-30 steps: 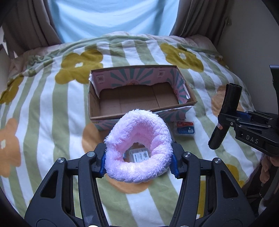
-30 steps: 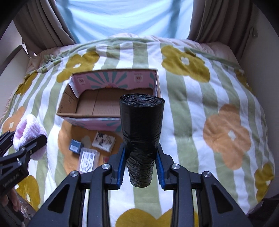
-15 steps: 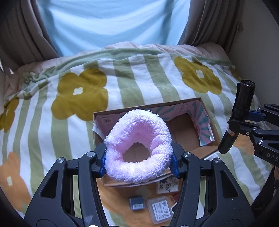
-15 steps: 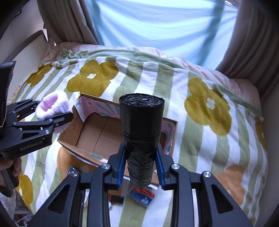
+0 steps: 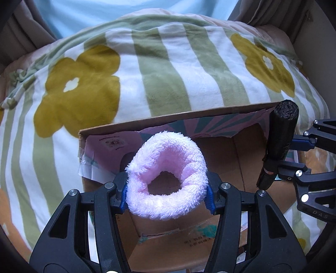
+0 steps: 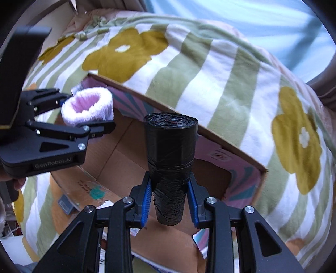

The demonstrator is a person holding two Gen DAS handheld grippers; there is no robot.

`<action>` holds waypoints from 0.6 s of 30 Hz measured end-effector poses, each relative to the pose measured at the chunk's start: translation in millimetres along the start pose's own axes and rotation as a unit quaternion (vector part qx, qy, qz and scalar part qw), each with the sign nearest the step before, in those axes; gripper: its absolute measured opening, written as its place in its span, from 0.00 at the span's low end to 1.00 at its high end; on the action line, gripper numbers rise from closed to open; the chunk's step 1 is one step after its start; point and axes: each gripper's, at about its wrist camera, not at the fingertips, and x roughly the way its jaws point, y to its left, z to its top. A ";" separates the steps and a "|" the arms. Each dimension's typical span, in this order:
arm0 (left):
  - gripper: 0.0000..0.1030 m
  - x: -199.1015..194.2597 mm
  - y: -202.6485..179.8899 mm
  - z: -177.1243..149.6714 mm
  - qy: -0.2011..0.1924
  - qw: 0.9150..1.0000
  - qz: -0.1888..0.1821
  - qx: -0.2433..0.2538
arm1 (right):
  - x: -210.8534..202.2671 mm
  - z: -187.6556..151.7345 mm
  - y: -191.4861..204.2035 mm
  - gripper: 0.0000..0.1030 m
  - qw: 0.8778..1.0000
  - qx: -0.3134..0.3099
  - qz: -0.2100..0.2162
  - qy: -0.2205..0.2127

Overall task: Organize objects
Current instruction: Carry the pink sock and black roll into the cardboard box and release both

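Observation:
My left gripper (image 5: 167, 198) is shut on a fluffy pink ring (image 5: 167, 174) and holds it over the left part of an open cardboard box (image 5: 178, 117). My right gripper (image 6: 169, 199) is shut on a black roll of bin bags (image 6: 170, 159), held upright over the right part of the same box (image 6: 210, 136). The pink ring (image 6: 87, 108) and left gripper (image 6: 88, 124) show at the left of the right wrist view. The black roll (image 5: 280, 145) and the right gripper (image 5: 281, 155) show at the right of the left wrist view.
The box sits on a bed with a green-striped blanket with yellow flowers (image 5: 84, 84). A small dark packet (image 6: 65, 204) lies on the blanket in front of the box. Curtains and a bright window (image 5: 126, 8) stand behind the bed.
Both grippers have moved forward and now hang over the box, each with its object still held. The small items in front of the box have dropped out of the left view.

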 end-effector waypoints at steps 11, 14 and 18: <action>0.49 26.7 -4.2 4.6 0.029 0.999 -0.003 0.027 | 33.1 1.2 1.7 0.28 0.999 -0.026 0.021 0.020; 0.58 25.7 -6.6 4.0 0.031 0.999 0.003 0.032 | 30.3 1.9 -3.2 0.35 0.999 -0.013 0.045 0.019; 1.00 18.9 -4.8 5.2 0.027 0.999 -0.027 0.024 | 21.0 -4.9 -16.1 1.00 0.998 0.003 0.069 -0.003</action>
